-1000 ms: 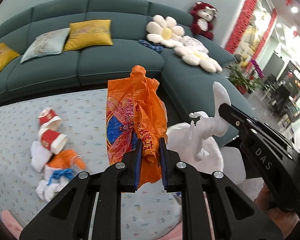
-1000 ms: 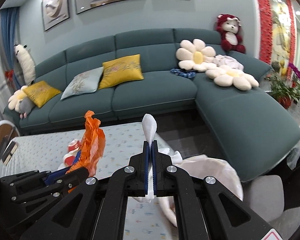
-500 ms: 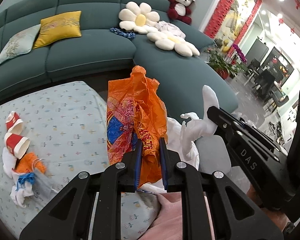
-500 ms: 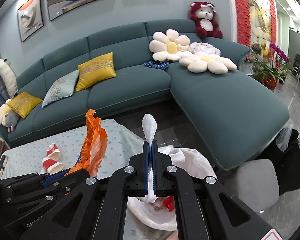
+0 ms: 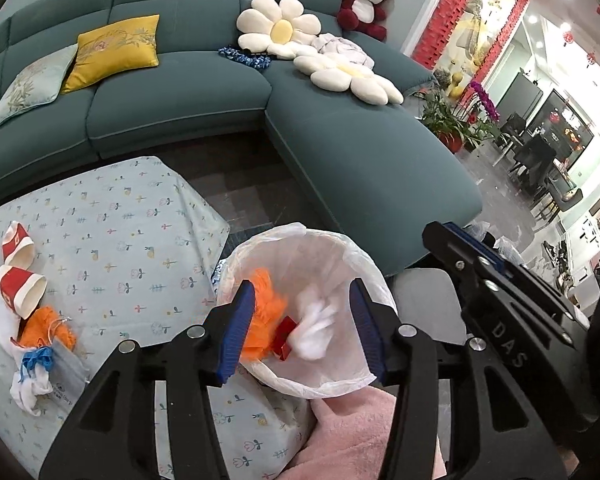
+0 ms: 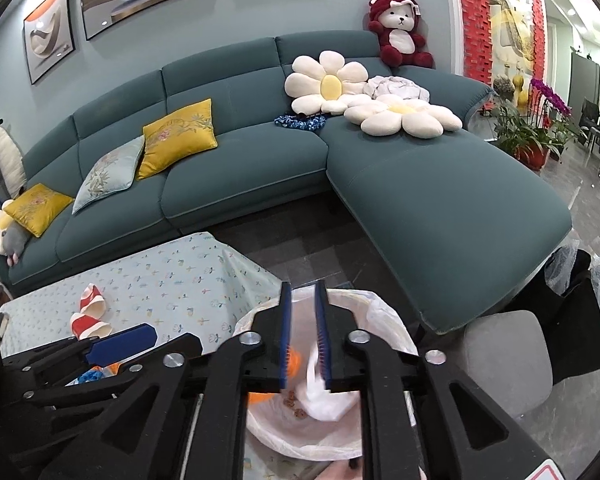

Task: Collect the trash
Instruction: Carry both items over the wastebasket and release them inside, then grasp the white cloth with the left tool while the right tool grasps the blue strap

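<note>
Left wrist view shows your crumpled orange plastic bag [image 5: 262, 312] and white tissue wad [image 5: 314, 330] lying in the white-lined round bin [image 5: 364, 264], just off the table's edge. Your left gripper [image 5: 300, 322] gapes wide above it, holding nothing; your right gripper [image 6: 303, 340], at 3 o'clock, stands narrowly parted, empty. Red-and-white paper cups [image 5: 20, 284] and rags at 9 o'clock on the floral tablecloth [image 5: 132, 232] await collection.

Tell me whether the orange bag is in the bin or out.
In: the orange bag lies inside the white-lined bin, below the open left gripper.
</note>
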A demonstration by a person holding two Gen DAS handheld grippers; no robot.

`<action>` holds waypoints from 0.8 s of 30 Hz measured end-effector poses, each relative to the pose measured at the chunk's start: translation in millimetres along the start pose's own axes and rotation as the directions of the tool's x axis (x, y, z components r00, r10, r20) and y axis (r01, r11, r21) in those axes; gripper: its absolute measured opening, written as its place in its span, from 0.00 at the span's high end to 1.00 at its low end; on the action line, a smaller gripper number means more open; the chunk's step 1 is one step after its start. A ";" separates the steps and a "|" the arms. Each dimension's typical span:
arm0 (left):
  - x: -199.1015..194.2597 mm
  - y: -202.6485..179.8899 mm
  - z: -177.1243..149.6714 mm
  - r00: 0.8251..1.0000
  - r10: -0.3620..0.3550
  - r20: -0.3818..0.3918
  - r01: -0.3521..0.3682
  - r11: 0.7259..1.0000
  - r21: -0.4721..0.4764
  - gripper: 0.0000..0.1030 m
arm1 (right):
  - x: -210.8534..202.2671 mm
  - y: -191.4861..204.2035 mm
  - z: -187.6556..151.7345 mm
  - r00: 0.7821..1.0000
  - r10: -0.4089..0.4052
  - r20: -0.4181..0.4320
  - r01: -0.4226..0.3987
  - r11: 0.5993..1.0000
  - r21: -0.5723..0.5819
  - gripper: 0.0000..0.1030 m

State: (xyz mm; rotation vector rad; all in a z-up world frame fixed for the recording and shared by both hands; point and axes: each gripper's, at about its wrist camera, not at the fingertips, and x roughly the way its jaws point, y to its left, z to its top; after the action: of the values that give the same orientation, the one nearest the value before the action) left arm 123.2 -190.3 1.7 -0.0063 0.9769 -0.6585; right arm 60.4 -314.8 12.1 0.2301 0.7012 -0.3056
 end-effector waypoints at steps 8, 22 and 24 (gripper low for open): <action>-9.7 9.6 -1.8 0.999 0.030 0.014 -0.030 0.999 -0.013 0.53 | -6.9 12.6 1.6 1.000 0.006 0.022 -0.006 1.000 -0.014 0.64; -39.4 57.2 -7.7 0.994 0.102 0.048 -0.097 0.991 -0.091 0.51 | -17.9 53.8 -1.4 0.999 0.039 0.029 -0.037 0.996 -0.084 0.53; -44.0 66.3 -10.6 0.992 0.118 0.053 -0.111 0.988 -0.108 0.49 | -18.3 61.5 -3.0 0.999 0.048 0.025 -0.045 0.995 -0.093 0.51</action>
State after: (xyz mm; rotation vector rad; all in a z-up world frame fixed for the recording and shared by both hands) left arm 132.3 -111.0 10.0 -0.0616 0.9460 -0.4983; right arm 66.9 -253.0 28.5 0.1536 0.6800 -0.2309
